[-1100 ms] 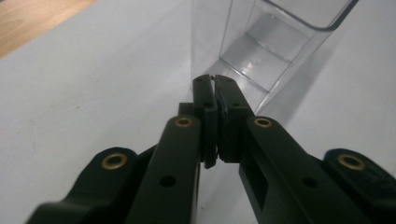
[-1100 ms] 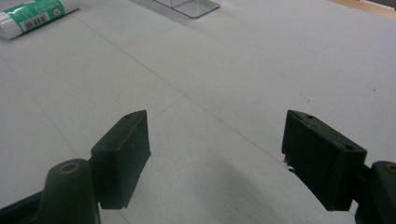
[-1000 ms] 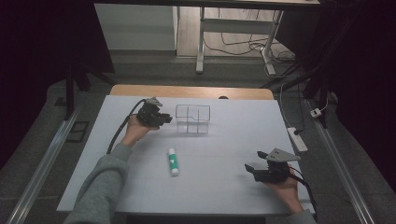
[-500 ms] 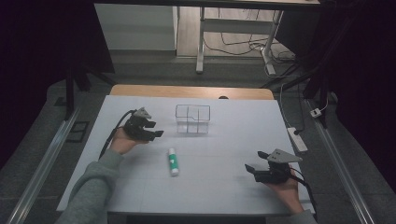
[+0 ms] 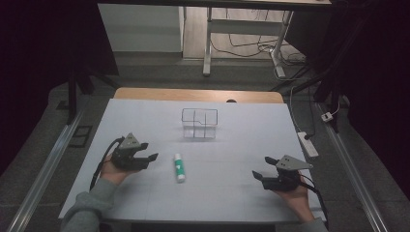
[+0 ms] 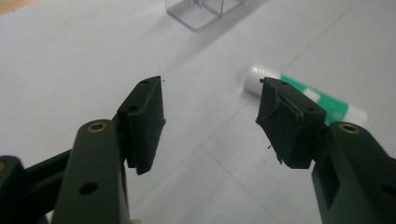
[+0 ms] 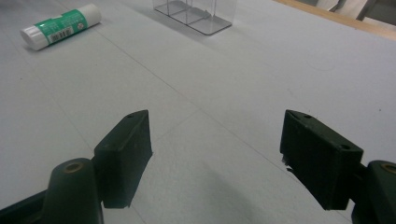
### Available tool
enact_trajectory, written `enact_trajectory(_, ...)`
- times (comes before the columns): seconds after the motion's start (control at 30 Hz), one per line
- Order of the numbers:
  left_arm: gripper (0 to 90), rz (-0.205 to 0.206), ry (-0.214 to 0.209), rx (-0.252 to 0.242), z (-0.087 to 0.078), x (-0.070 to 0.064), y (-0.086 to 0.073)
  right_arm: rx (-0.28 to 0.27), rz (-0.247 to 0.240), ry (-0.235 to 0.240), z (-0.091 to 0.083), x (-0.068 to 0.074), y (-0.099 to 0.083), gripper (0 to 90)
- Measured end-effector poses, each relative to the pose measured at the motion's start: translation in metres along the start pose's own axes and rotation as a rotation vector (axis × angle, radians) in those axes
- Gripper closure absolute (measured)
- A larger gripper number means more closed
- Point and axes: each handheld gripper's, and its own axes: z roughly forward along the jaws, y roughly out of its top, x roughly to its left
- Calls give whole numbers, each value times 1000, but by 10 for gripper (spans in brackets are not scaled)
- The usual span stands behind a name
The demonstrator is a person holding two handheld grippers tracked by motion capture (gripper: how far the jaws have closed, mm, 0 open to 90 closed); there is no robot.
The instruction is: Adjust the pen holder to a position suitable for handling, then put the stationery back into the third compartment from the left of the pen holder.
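Lying flat: green-and-white glue stick [image 5: 179, 166]

White cylindrical glue stick with a green label band [image 5: 179, 167], lying flat on its side on the pale grey bench [image 5: 232, 193], untouched, just left of centre in the high view. Long axis running nearly straight up and down the frame. At upper left in the right gripper view [image 7: 61, 25], a barcode on the green label, white at both ends.
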Motion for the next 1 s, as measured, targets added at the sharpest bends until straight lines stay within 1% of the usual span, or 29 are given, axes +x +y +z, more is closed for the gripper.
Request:
enact_trajectory(0.1, 385, 5, 8, 18, -4, -4, -11, -6, -1, 7, 1, 1, 1, 248)
enact_trajectory(0.17, 376, 18, 14, 26, -6, -6, -16, -5, -9, 10, 2, 3, 1, 245)
enact_trajectory(0.2, 374, 20, 14, 27, -7, -6, -18, -6, -14, 18, 2, 4, 0, 245)
enact_trajectory(0.23, 373, 12, 9, 27, -7, -5, -19, -2, -18, 16, 2, 5, 1, 244)
enact_trajectory(0.27, 369, 9, 10, 31, -7, -5, -20, 0, -25, 11, 2, 6, 1, 243)
enact_trajectory(0.3, 366, 6, 13, 34, -7, -4, -21, -7, -22, 22, 3, 6, 1, 241)
enact_trajectory(0.33, 363, 2, 14, 37, -7, -4, -21, -7, -27, 17, 2, 7, 2, 239)
enact_trajectory(0.43, 357, -5, 11, 36, -9, -3, -24, -13, -17, 26, 1, 11, 3, 234)
enact_trajectory(0.5, 356, -9, 14, 42, -8, -3, -26, -19, -9, 40, 2, 13, 4, 231)
enact_trajectory(0.57, 355, -16, 15, 47, -7, -2, -27, -11, -10, 48, 4, 15, 5, 231)
enact_trajectory(0.67, 353, -14, 16, 47, -6, -2, -26, 1, -25, 59, 6, 19, 6, 232)
enact_trajectory(0.73, 347, -9, 20, 53, -5, -2, -27, -2, -34, 60, 6, 22, 7, 236)
enact_trajectory(0.77, 343, -8, 21, 54, -5, -2, -27, 1, -42, 53, 5, 23, 7, 239)
enact_trajectory(0.83, 335, -9, 24, 57, -5, -2, -27, -1, -44, 55, 5, 23, 7, 240)
enact_trajectory(0.93, 326, -11, 17, 58, -5, -3, -27, 2, -34, 56, 5, 23, 8, 225)
enact_trajectory(0.97, 328, -11, 14, 57, -6, -3, -27, -8, -18, 74, 6, 24, 8, 222)
enact_trajectory(1.0, 328, -11, 14, 56, -6, -3, -28, 4, -15, 73, 5, 24, 8, 222)
